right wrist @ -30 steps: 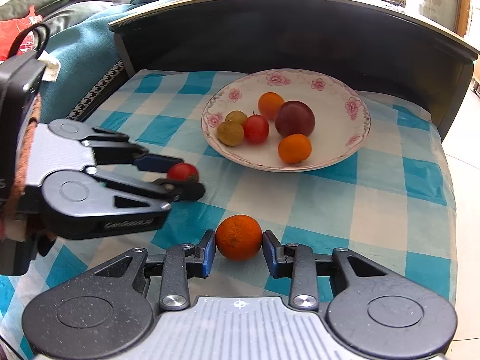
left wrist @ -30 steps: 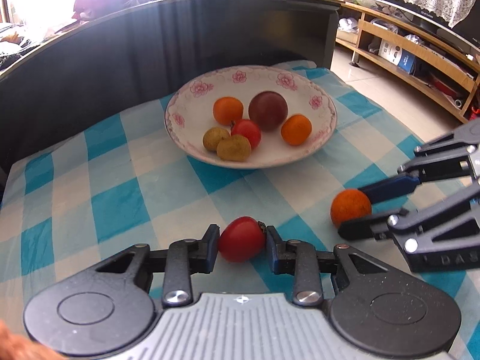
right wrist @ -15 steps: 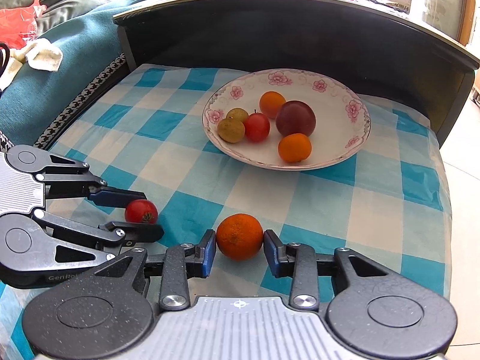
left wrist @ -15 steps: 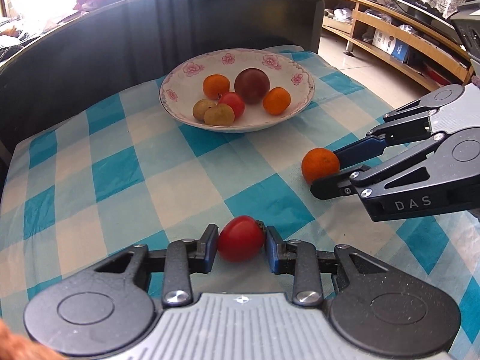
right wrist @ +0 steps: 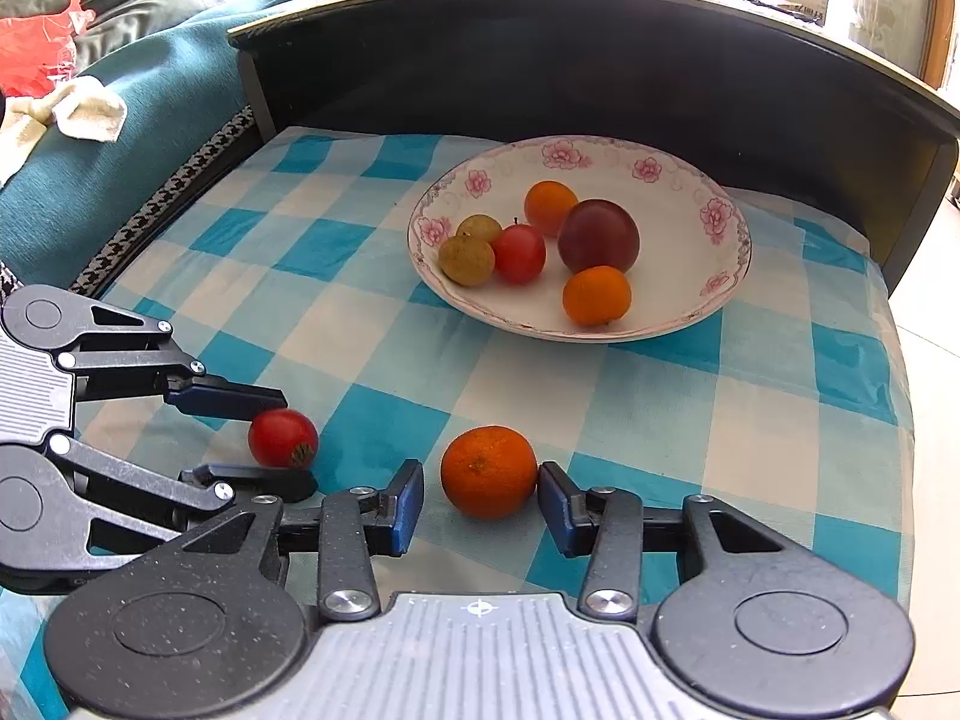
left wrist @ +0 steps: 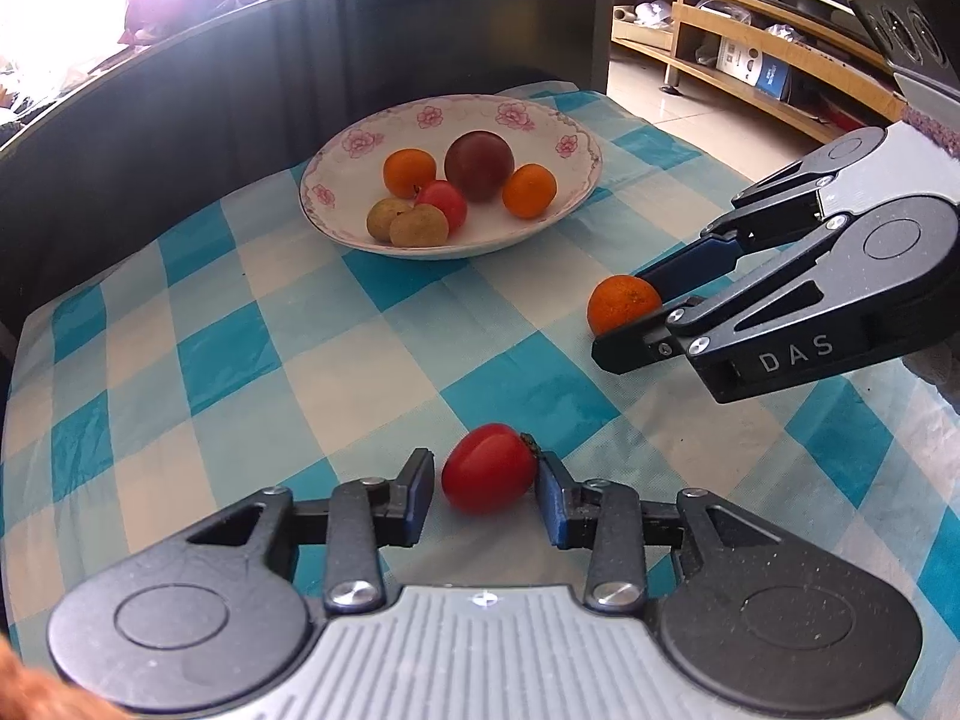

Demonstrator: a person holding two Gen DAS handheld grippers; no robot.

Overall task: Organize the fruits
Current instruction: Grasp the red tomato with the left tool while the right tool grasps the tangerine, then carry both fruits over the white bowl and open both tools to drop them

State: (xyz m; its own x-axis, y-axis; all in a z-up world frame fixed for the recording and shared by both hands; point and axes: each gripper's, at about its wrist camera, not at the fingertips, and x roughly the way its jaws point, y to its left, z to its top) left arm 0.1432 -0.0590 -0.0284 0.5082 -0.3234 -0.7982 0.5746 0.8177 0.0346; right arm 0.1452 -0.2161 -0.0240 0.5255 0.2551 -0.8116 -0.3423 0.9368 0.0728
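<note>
A red tomato [left wrist: 489,468] lies on the blue-and-white checked cloth [left wrist: 336,360] between the fingers of my left gripper [left wrist: 485,489], which is open; a gap shows on the left side. It also shows in the right wrist view [right wrist: 283,438]. An orange [right wrist: 488,471] lies on the cloth between the fingers of my right gripper [right wrist: 480,501], which is open with gaps on both sides. The orange [left wrist: 623,304] and right gripper [left wrist: 630,312] show at the right of the left wrist view. A flowered white plate [left wrist: 576,138] at the back holds several fruits.
A dark curved wall [left wrist: 240,78] rises behind the plate [right wrist: 720,222]. The cloth's right edge [right wrist: 894,420] drops to the floor. A teal cushion [right wrist: 138,120] lies left of the table. Wooden shelves [left wrist: 750,60] stand at the far right.
Both grippers have pulled back from the plate and lowered to the cloth. Both have opened: the tomato and the orange are let go and rest on the cloth.
</note>
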